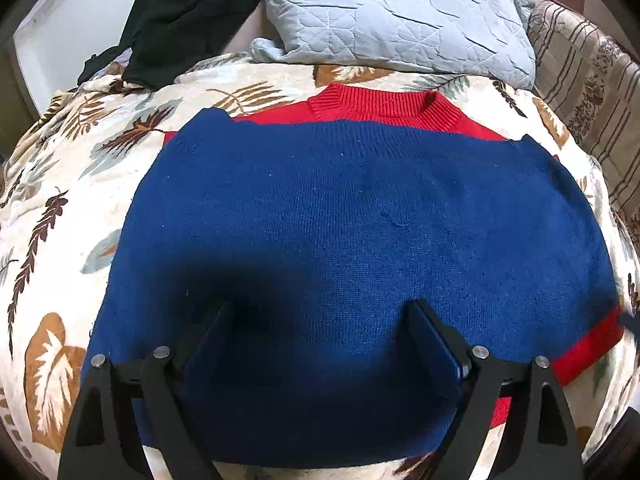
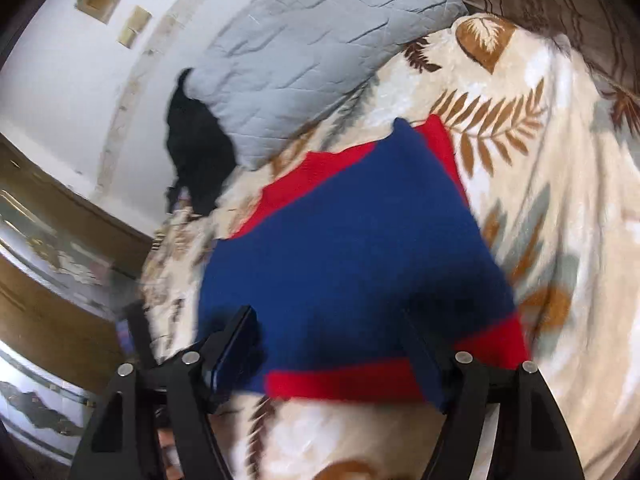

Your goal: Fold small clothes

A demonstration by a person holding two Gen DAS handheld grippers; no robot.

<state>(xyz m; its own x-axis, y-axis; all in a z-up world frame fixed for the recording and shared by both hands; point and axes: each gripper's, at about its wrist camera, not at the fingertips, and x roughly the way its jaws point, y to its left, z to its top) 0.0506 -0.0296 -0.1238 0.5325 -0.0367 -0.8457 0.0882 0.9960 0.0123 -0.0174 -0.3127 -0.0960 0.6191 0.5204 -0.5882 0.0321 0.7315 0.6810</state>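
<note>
Blue and red sweater (image 1: 360,220) is lying folded on the leaf-print blanket (image 1: 52,216), filling the centre of the left wrist view, red collar toward the top. Left gripper (image 1: 320,324) is hovering low over its near edge, jaws spread wide, gripping nothing. Right gripper (image 2: 332,332) is sitting wide apart over the sweater's red hem at lower centre, blurred. Grey pillow (image 1: 392,12) and black garment (image 1: 180,16) are lying along the top.
</note>
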